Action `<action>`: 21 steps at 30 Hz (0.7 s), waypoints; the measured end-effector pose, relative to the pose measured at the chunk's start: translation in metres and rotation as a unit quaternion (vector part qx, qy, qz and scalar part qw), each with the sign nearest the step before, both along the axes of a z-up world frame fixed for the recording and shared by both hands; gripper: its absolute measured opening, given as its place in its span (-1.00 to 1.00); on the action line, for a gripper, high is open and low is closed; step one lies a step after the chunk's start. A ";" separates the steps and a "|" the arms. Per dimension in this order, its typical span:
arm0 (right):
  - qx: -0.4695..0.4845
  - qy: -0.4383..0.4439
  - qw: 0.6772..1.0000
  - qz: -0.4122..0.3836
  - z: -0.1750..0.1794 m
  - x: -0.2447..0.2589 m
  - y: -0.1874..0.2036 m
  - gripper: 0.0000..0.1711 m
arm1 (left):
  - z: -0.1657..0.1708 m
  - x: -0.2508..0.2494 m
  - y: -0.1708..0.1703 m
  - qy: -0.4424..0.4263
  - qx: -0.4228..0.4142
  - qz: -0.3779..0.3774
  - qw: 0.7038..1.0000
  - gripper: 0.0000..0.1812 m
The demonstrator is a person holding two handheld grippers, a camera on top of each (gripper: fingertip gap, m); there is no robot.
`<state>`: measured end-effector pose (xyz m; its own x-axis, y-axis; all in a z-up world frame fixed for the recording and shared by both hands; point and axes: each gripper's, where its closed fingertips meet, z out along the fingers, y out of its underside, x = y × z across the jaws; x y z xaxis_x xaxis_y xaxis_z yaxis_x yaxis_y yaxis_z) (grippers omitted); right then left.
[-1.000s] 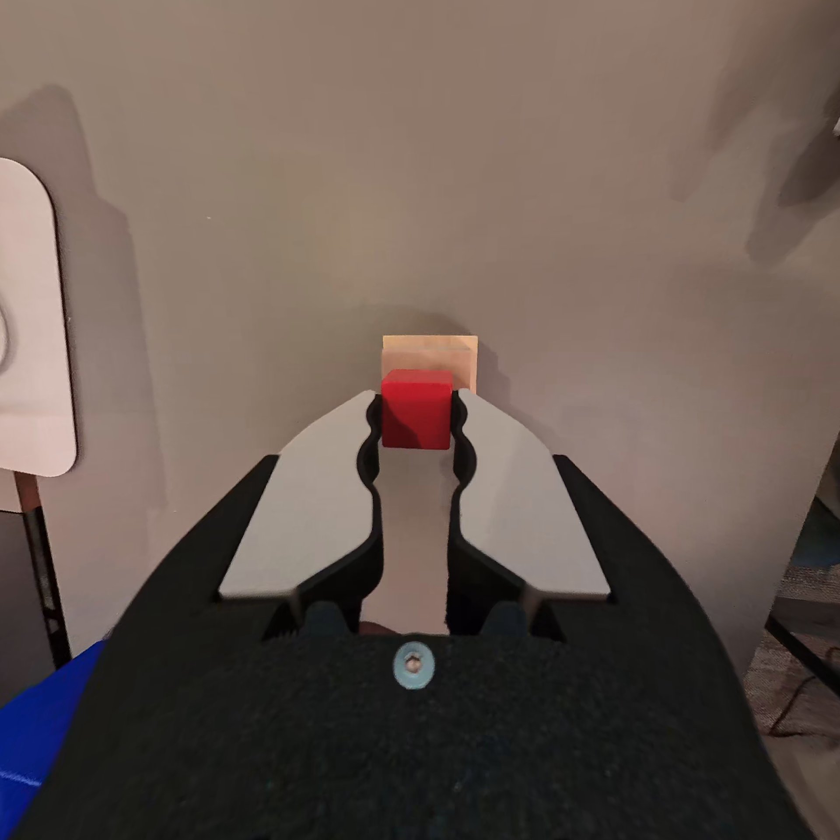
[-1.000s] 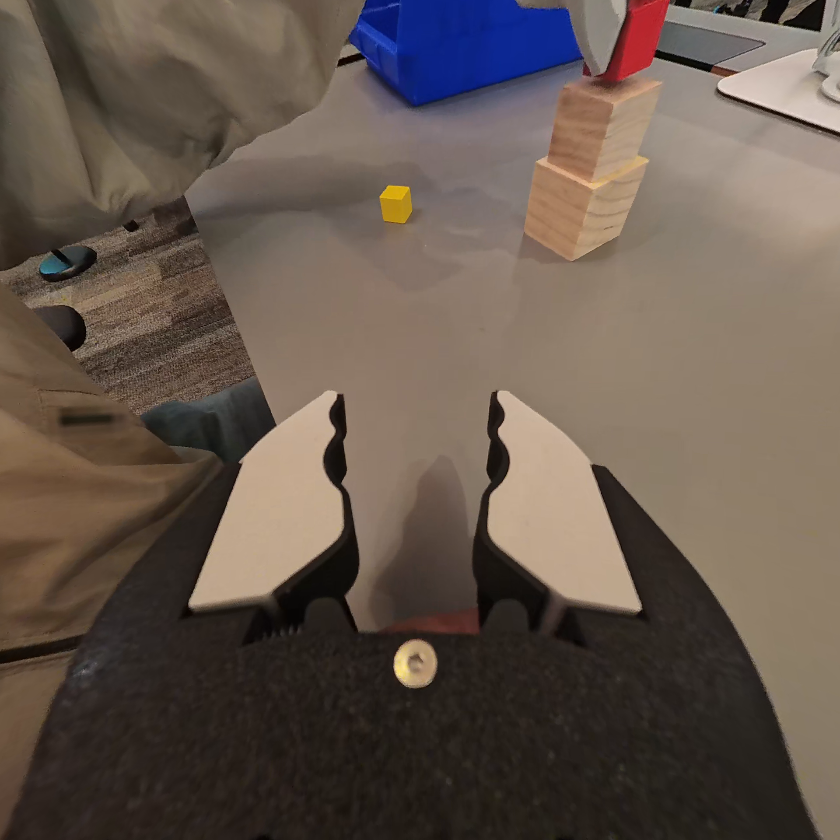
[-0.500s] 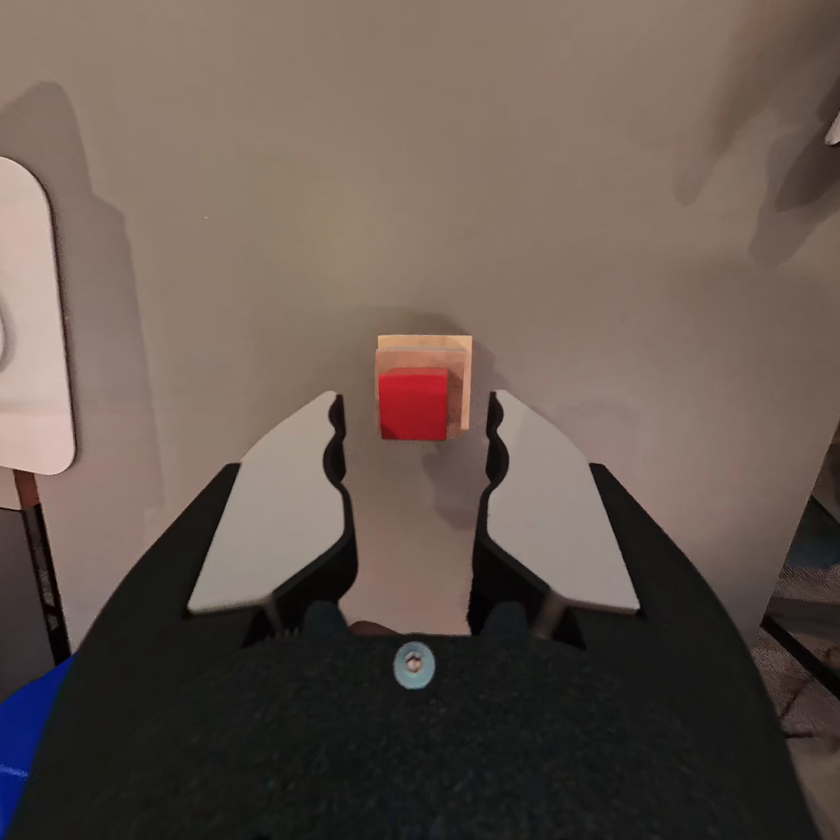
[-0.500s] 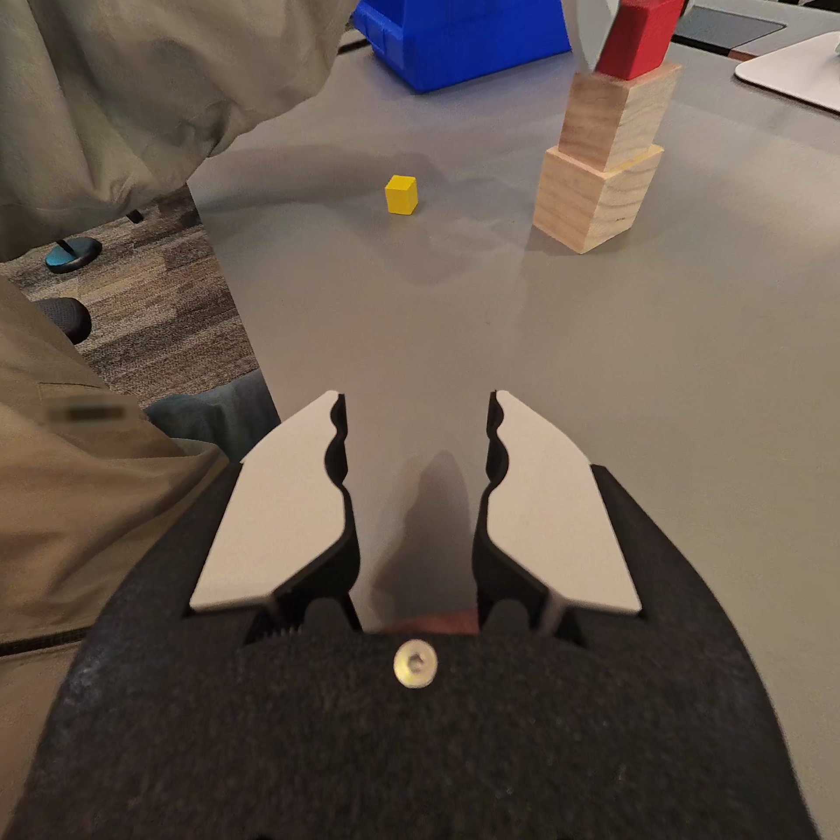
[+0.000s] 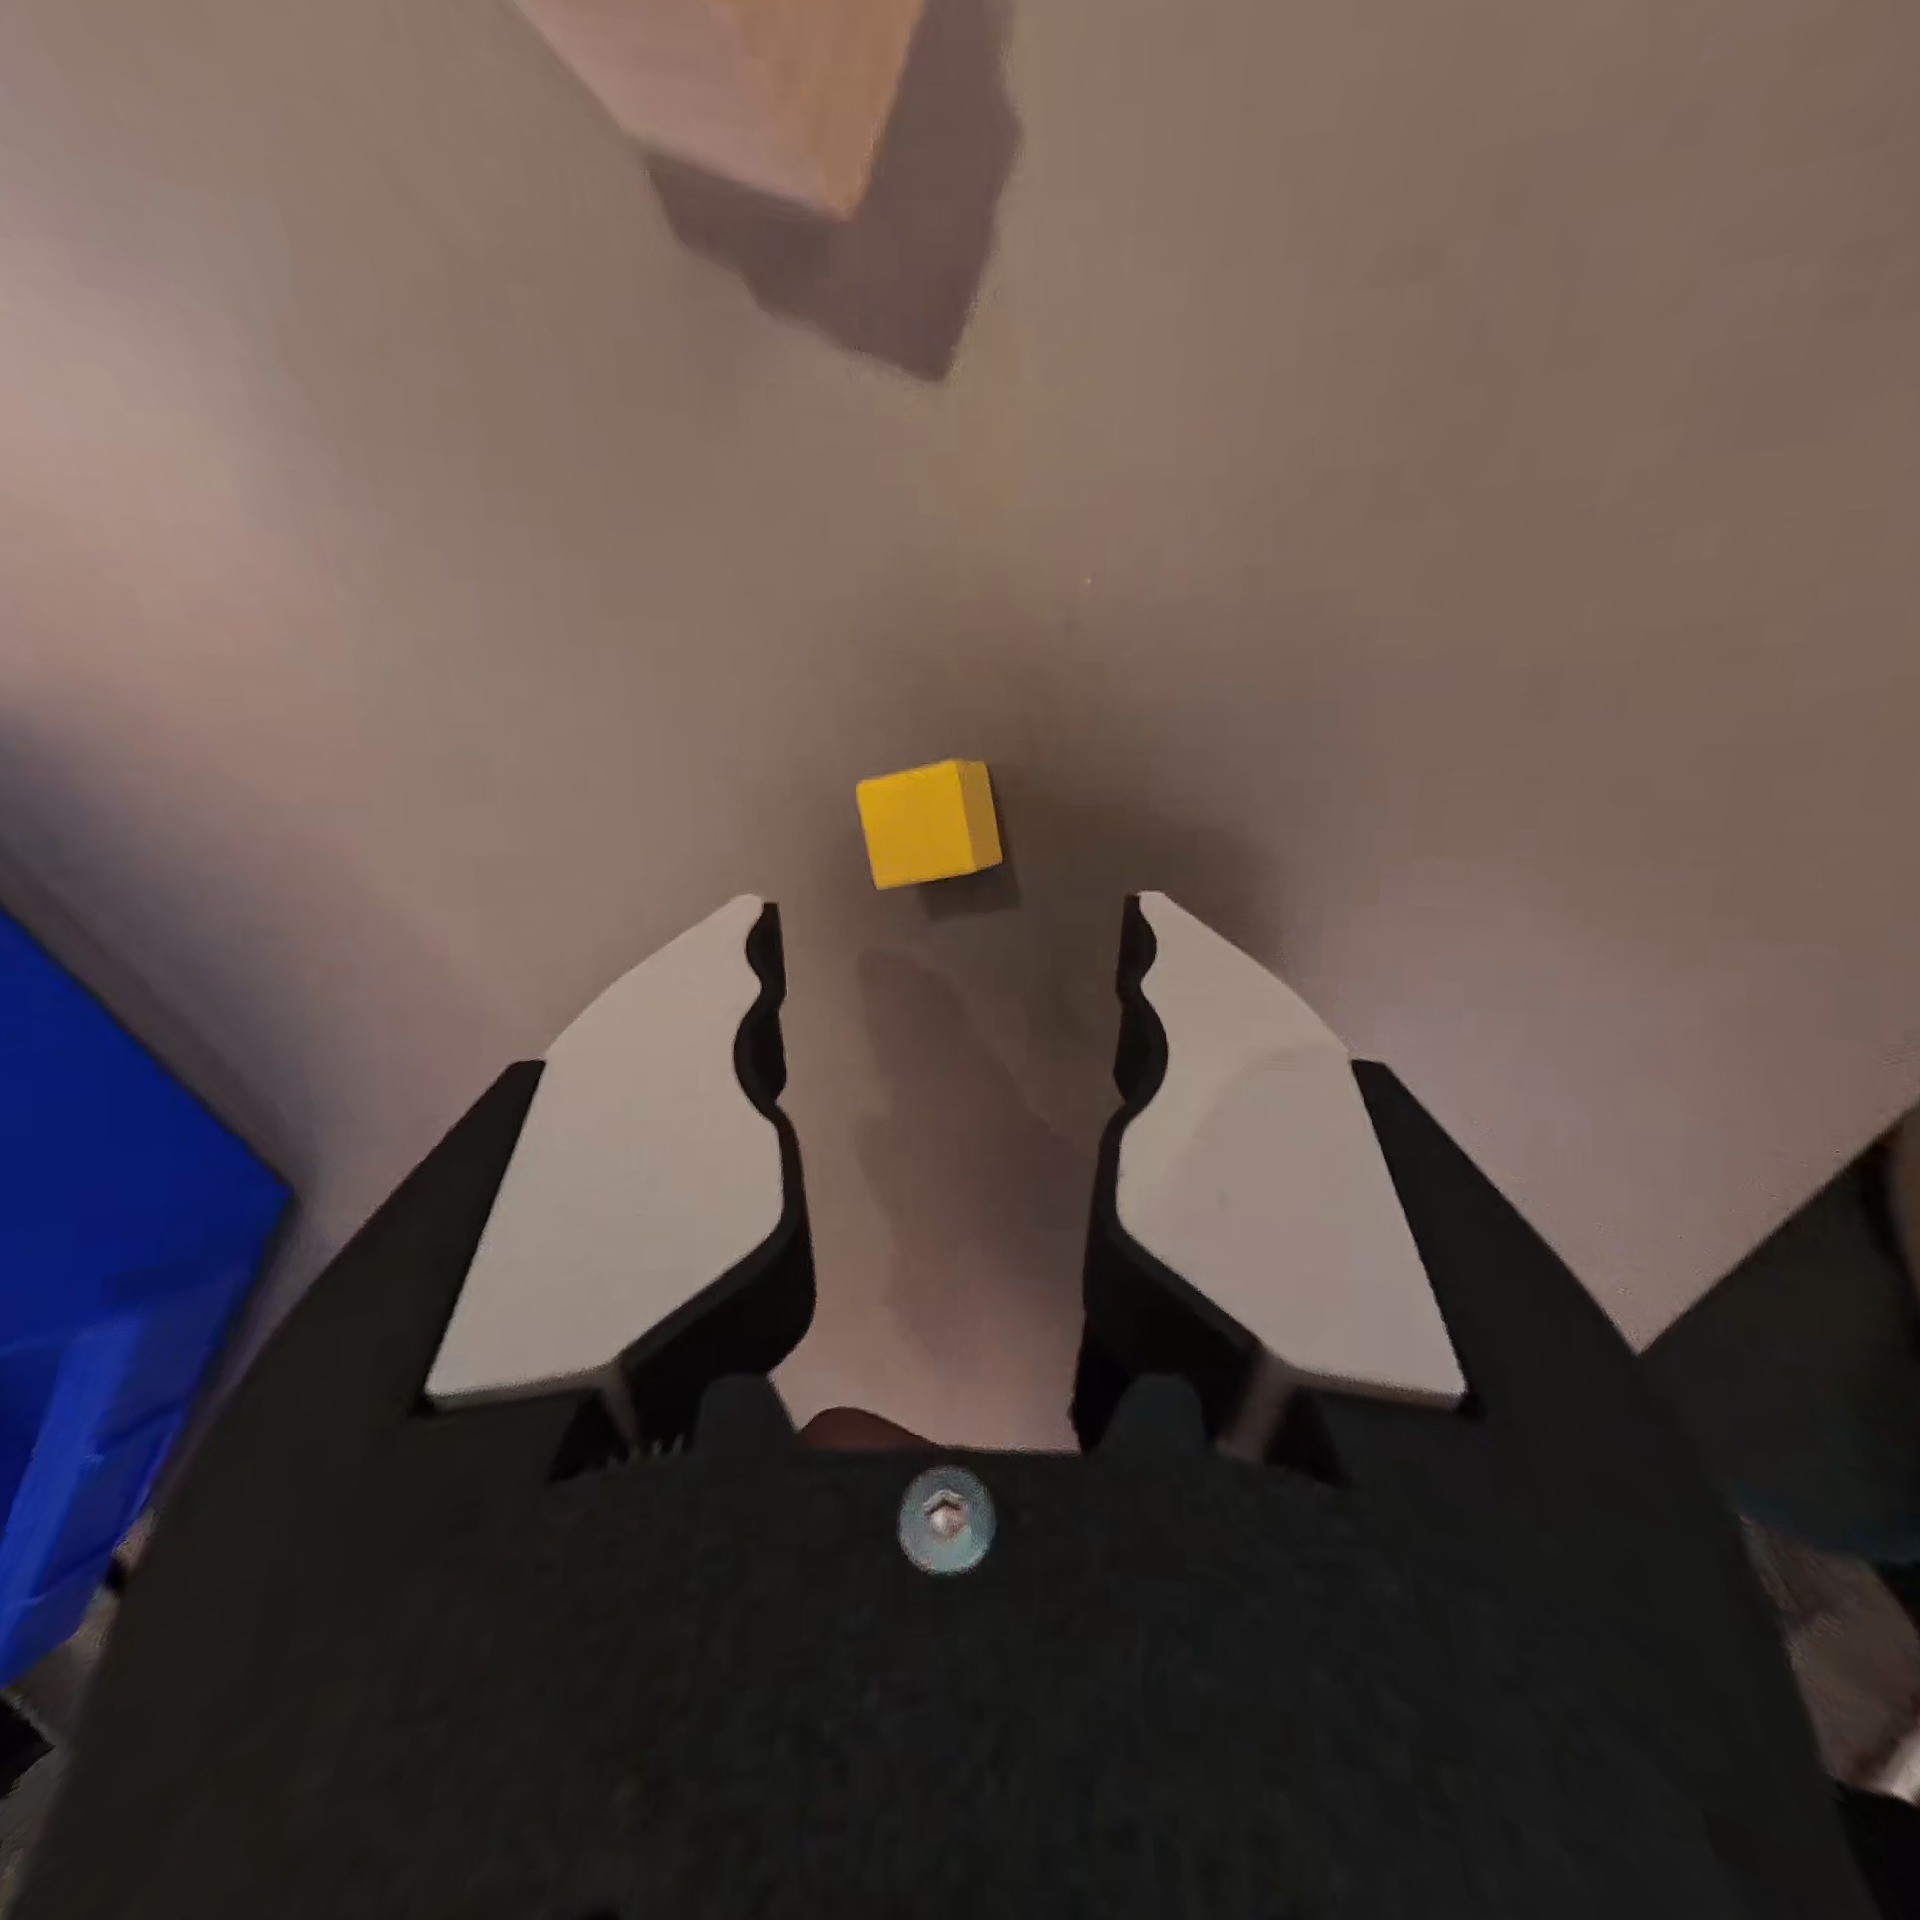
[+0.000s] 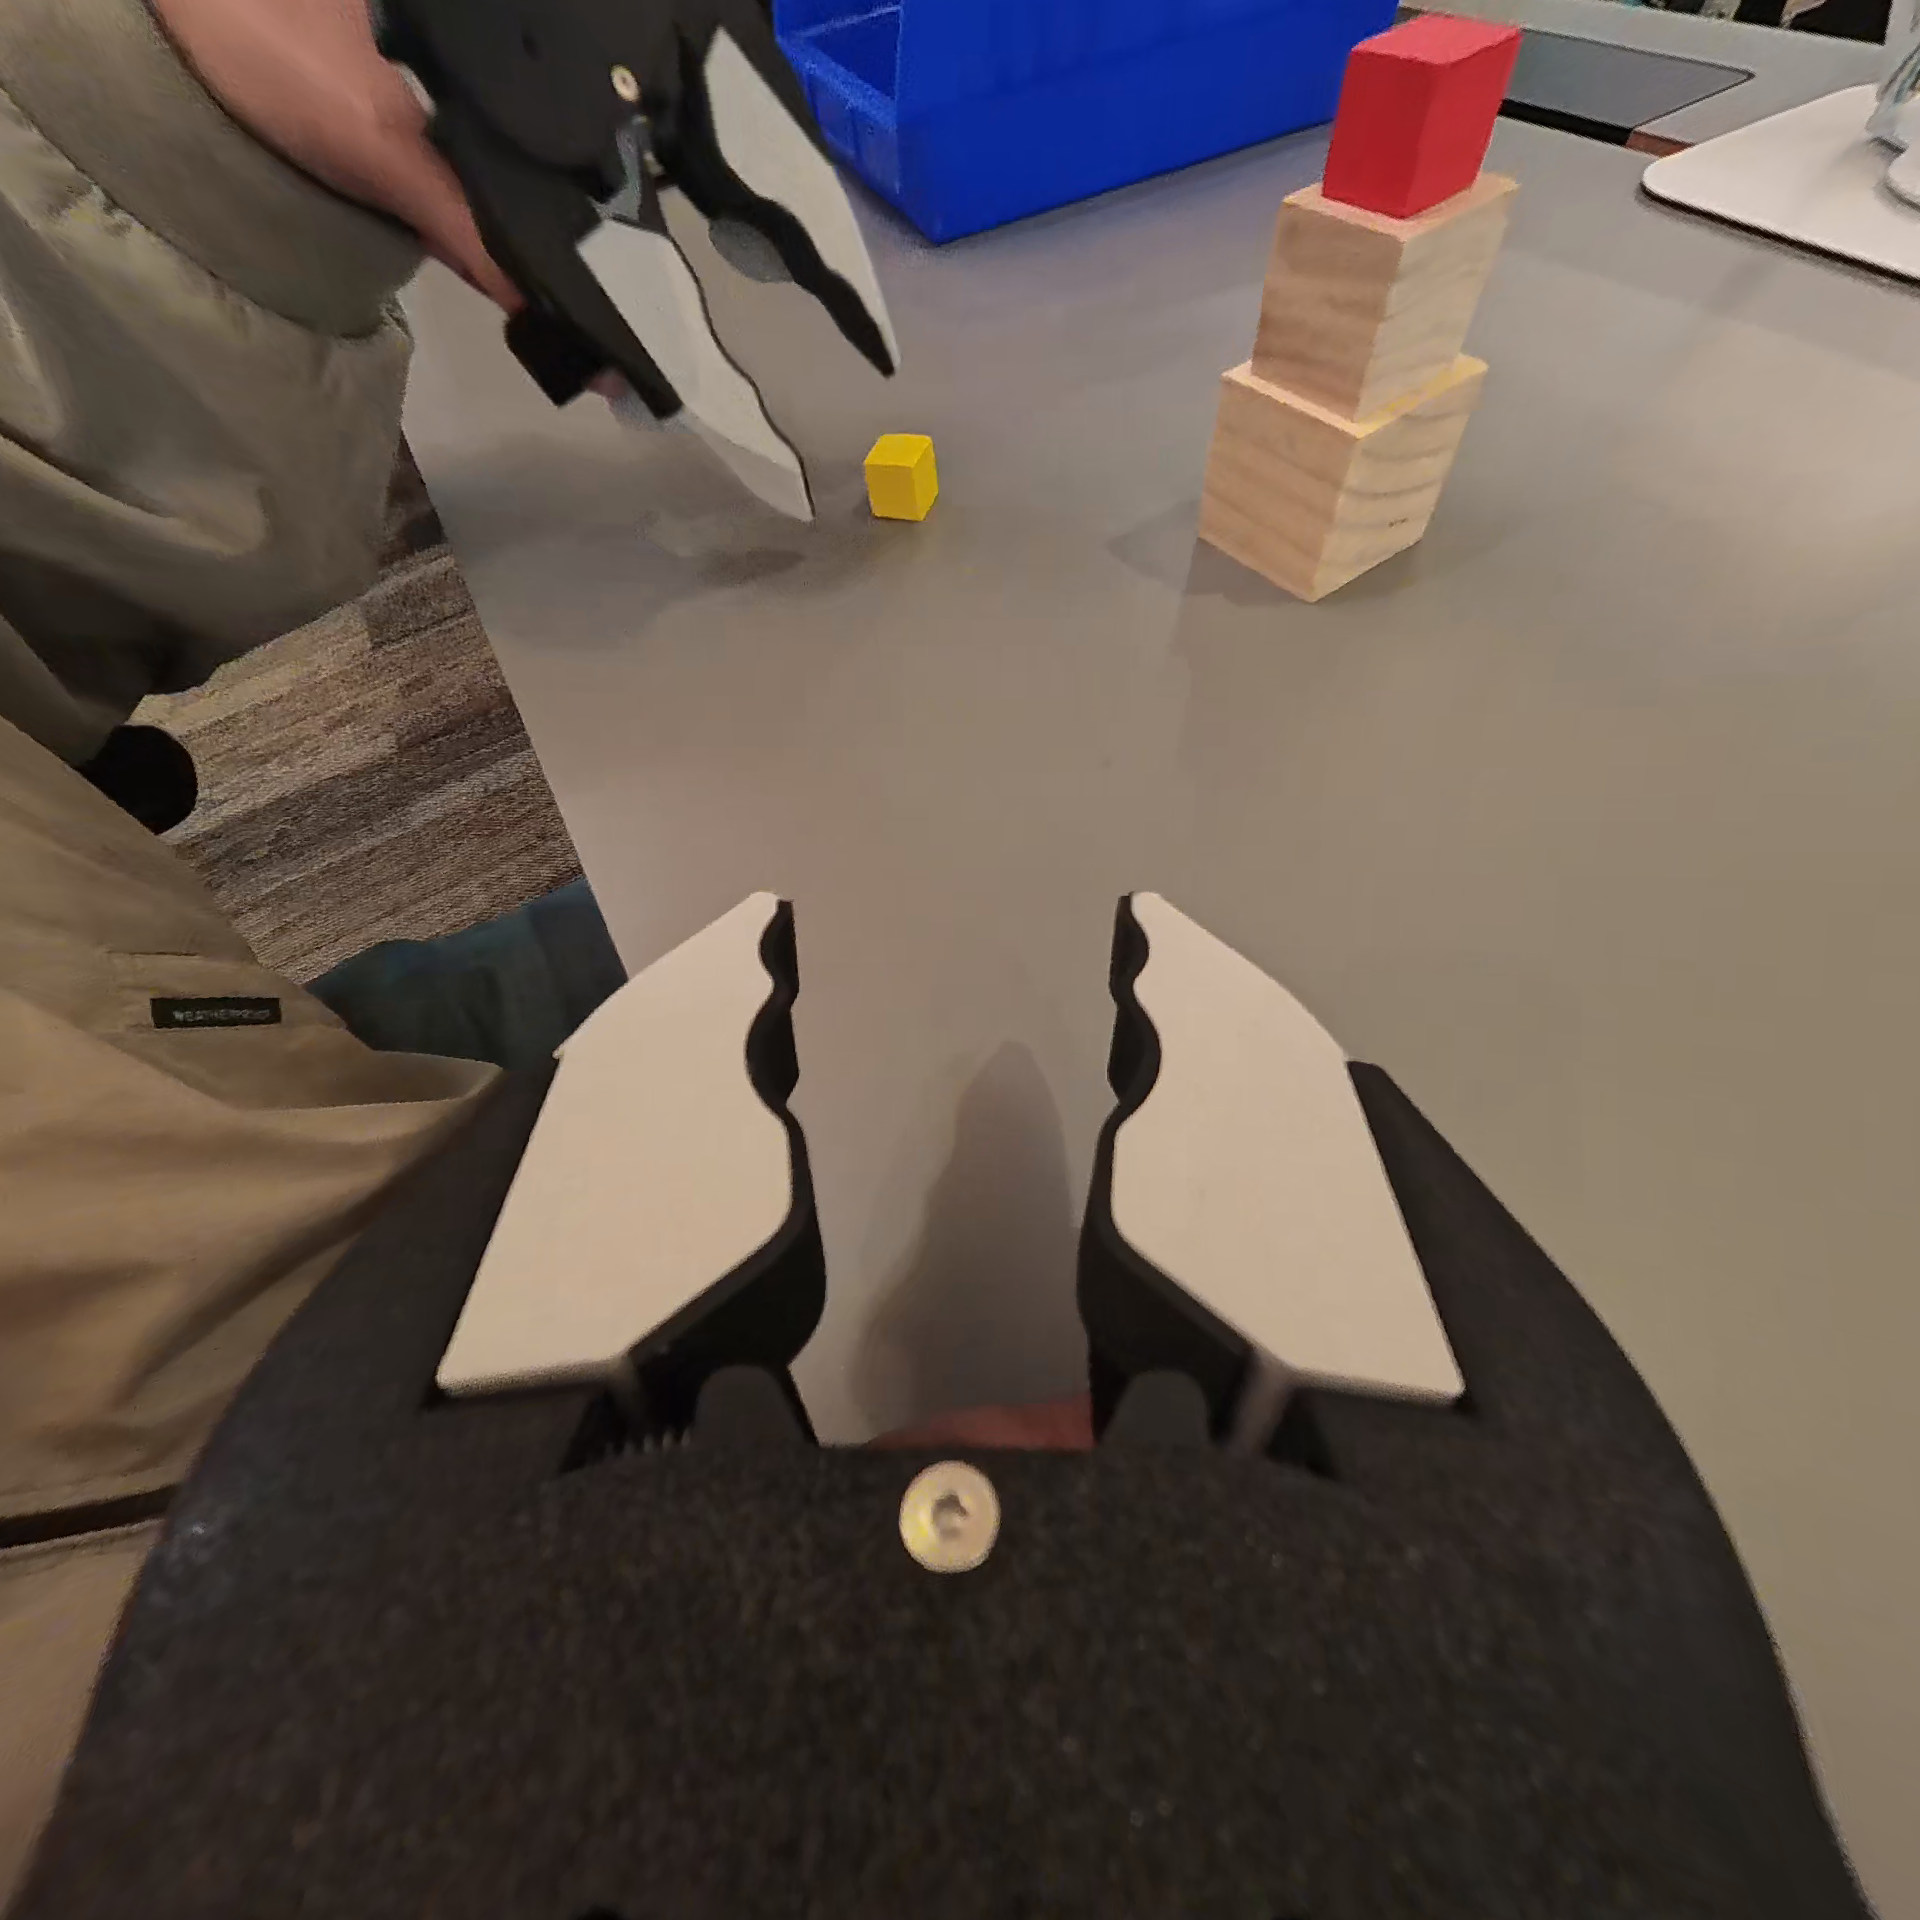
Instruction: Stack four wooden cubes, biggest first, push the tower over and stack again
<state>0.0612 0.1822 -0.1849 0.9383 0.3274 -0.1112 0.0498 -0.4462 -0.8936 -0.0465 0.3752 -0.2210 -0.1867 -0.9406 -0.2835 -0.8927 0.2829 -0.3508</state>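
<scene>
Table (image 5: 1455, 623): yellow cube (image 5: 928, 823) just past open L gripper (image 5: 951, 914).

A small yellow cube (image 5: 928, 823) lies on the plain grey worktop (image 6: 1351, 831). A red cube (image 6: 1413, 109) tops two pale, wood-grained cubes (image 6: 1351, 395). The bin (image 6: 1060, 94) is bright blue, the carpet (image 6: 343, 748) streaked brown-grey, and each gripper (image 6: 951, 935) black with light grey plates.
</scene>
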 end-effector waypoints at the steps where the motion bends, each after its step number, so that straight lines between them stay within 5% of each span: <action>1: -0.001 -0.004 1.000 0.001 0.000 -0.001 0.000 -0.32 | -0.004 0.000 0.001 0.010 -0.010 0.004 1.000 -0.33; 6: 0.000 -0.020 1.000 0.008 0.001 -0.006 -0.001 -0.32 | -0.012 0.016 0.006 0.007 -0.093 0.035 0.995 -0.48; 8: -0.002 -0.021 1.000 0.006 0.001 -0.005 0.000 -0.33 | -0.019 0.016 0.008 0.016 -0.116 0.047 0.992 -0.75; 11: -0.001 -0.020 1.000 0.006 0.001 -0.004 -0.001 -0.33 | -0.015 0.019 0.005 0.012 -0.147 0.045 0.988 -0.76; 18: -0.001 -0.019 1.000 0.003 0.001 -0.001 -0.001 -0.36 | 0.112 0.095 0.010 -0.099 -0.077 -0.102 0.987 -0.76; 21: -0.001 -0.019 1.000 0.001 0.001 0.000 -0.001 -0.36 | 0.136 0.128 0.002 -0.073 -0.050 -0.185 0.979 -0.76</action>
<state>0.0614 0.1810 -0.1842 0.9409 0.3301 -0.0762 0.0848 -0.4471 -0.8905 0.0814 0.3775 -0.0854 -0.4839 -0.8406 -0.2433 -0.6735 0.5352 -0.5098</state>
